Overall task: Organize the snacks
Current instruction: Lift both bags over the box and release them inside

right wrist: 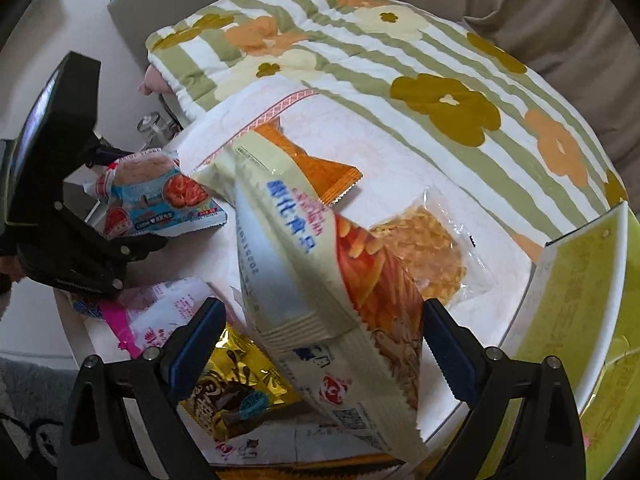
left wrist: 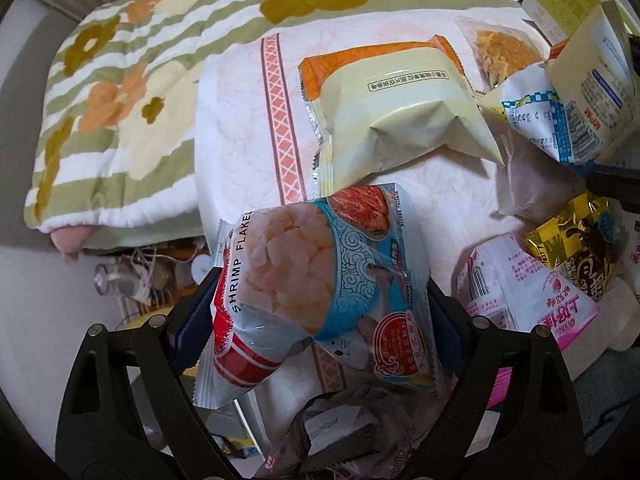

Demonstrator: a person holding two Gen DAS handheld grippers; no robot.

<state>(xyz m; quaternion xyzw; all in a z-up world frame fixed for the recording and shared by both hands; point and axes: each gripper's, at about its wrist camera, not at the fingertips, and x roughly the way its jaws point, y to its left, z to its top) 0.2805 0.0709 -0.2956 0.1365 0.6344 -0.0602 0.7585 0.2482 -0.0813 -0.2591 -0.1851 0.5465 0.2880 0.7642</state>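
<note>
A shrimp flakes bag (left wrist: 320, 280), blue and red with a clear window, sits tilted between the fingers of my left gripper (left wrist: 320, 284). Both blue pads press on its sides. The right wrist view shows the same bag (right wrist: 160, 200) at the table's left edge inside the left gripper (right wrist: 132, 200). My right gripper (right wrist: 324, 304) stands open over a long cream bag (right wrist: 304, 280) with blue lettering. That bag lies between the fingers, with a gap on the left side. In the left wrist view the cream bag (left wrist: 400, 132) stretches towards the right gripper's finger (left wrist: 612, 184).
On the white cloth (right wrist: 400, 160) lie a clear pack of yellow crisps (right wrist: 424, 248), a gold pack (right wrist: 240, 384) and a pink-and-white pack (right wrist: 160, 312). A yellow-green box (right wrist: 580, 300) stands at the right. A flowered quilt (right wrist: 400, 60) lies behind. Crumpled wrappers (left wrist: 340, 428) sit below the table's edge.
</note>
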